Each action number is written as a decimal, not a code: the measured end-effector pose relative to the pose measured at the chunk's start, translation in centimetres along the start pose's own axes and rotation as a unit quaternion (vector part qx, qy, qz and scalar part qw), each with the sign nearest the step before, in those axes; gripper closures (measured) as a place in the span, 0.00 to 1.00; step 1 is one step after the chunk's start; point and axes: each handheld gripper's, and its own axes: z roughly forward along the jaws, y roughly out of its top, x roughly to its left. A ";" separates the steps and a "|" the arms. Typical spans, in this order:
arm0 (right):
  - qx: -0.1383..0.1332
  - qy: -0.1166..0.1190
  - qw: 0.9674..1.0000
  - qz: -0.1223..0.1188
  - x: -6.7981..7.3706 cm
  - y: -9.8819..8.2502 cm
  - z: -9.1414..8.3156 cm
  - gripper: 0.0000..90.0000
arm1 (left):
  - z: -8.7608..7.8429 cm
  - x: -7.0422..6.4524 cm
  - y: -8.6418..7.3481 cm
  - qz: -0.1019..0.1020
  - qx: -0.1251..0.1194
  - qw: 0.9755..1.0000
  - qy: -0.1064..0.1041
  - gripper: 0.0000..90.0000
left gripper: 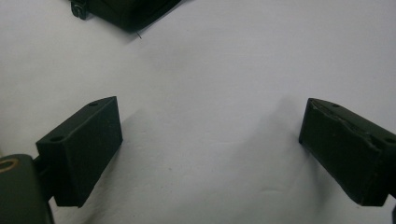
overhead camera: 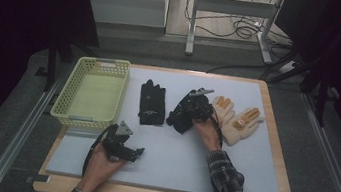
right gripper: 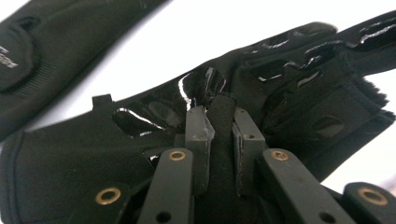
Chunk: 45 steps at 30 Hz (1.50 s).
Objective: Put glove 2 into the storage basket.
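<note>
Your pale yellow perforated plastic basket [overhead camera: 91, 93] sits at the left of the white padded surface [overhead camera: 174, 162], with nothing visible inside it. Your right gripper [overhead camera: 187, 109] is pinched shut on a fold of a black fabric glove with glossy patches [right gripper: 93, 154], lying mid-surface, its long axis slanting away from you. A second black glove [overhead camera: 152, 102] lies just left. Your left gripper [overhead camera: 123, 149] rests open near the front edge.

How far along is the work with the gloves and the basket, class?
Done: nothing; the pale yellow plastic basket holds no glove. In hand: the right gripper pinches a fold of one black fabric glove. Left: the other black glove and the tan glove pair lie on the mat. The left gripper is open.
</note>
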 end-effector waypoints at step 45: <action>-0.030 0.136 0.989 -0.047 7.1 -5.8 -9.7 0.55 | 0.0 0.0 0.0 0.002 0.001 1.000 0.000 0.07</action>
